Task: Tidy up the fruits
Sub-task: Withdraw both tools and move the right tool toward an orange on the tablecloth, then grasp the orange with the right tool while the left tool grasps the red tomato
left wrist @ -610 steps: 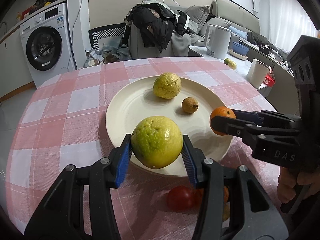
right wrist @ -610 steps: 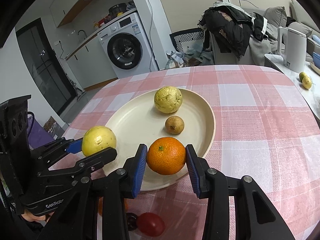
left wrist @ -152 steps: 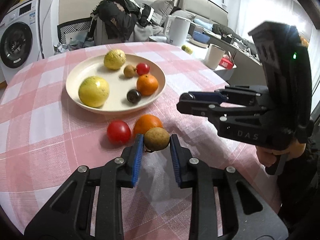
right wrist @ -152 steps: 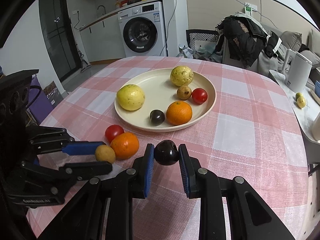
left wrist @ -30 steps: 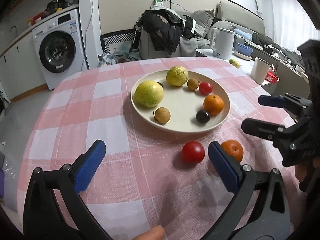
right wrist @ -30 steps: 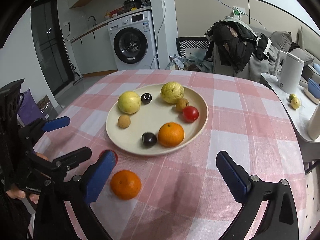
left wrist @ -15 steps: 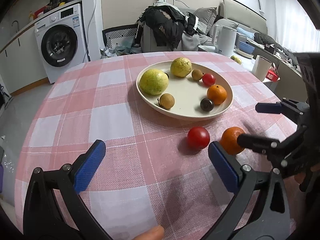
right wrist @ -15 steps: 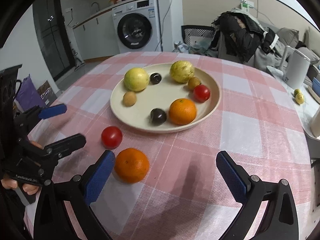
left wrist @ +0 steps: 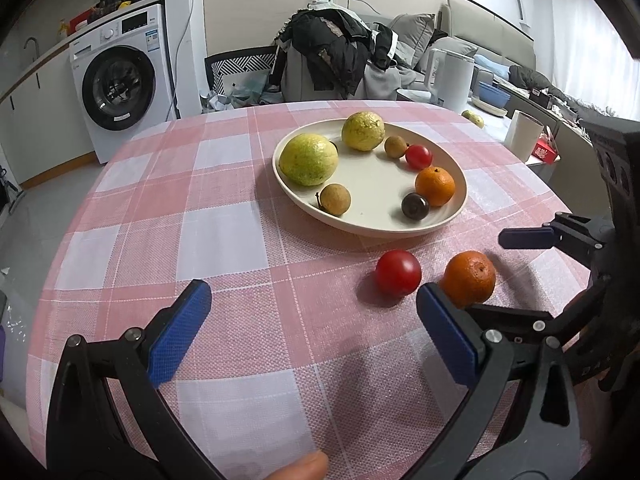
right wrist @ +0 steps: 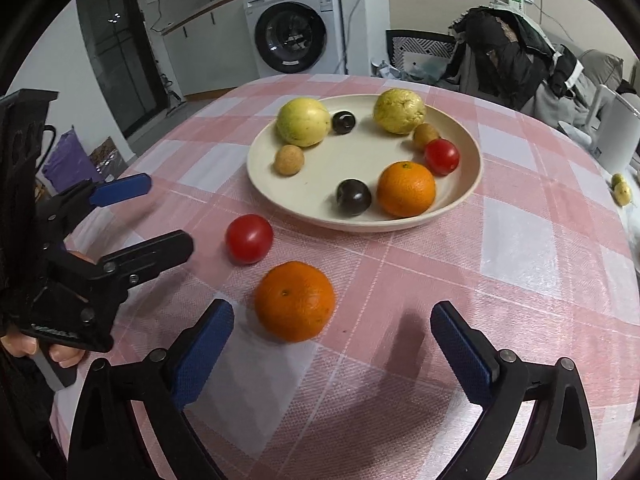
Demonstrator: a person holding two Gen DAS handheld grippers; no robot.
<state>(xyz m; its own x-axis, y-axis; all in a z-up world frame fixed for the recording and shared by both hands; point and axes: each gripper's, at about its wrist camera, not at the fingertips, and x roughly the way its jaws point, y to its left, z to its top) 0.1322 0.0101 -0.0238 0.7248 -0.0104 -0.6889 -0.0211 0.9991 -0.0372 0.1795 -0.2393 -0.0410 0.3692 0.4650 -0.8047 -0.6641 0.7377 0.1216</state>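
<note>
Fingers of the right gripper (right wrist: 332, 344) fill the bottom of the right wrist view, spread wide and holding nothing, with the loose orange (right wrist: 295, 301) lying just ahead of them, nearer the left pad than the right. The left gripper (left wrist: 316, 332) is likewise wide open and empty at the bottom of its own view; the same orange sits right at its right fingertip, and a red tomato (left wrist: 398, 272) lies just beside that, toward centre frame. Both fruits rest on the pink checked counter (left wrist: 224, 236), short of the cream plate (right wrist: 472, 184) in the middle of the frame, which holds two yellow-green fruits, two small brown ones, two dark plums, another tomato and another orange. The loose orange looks firm, round and light, with a dimpled rind that should grip well; taking it across its widest part would probably keep it from rolling out. The tomato is likely smoother and softer, so it calls for a gentler squeeze at its middle.
</note>
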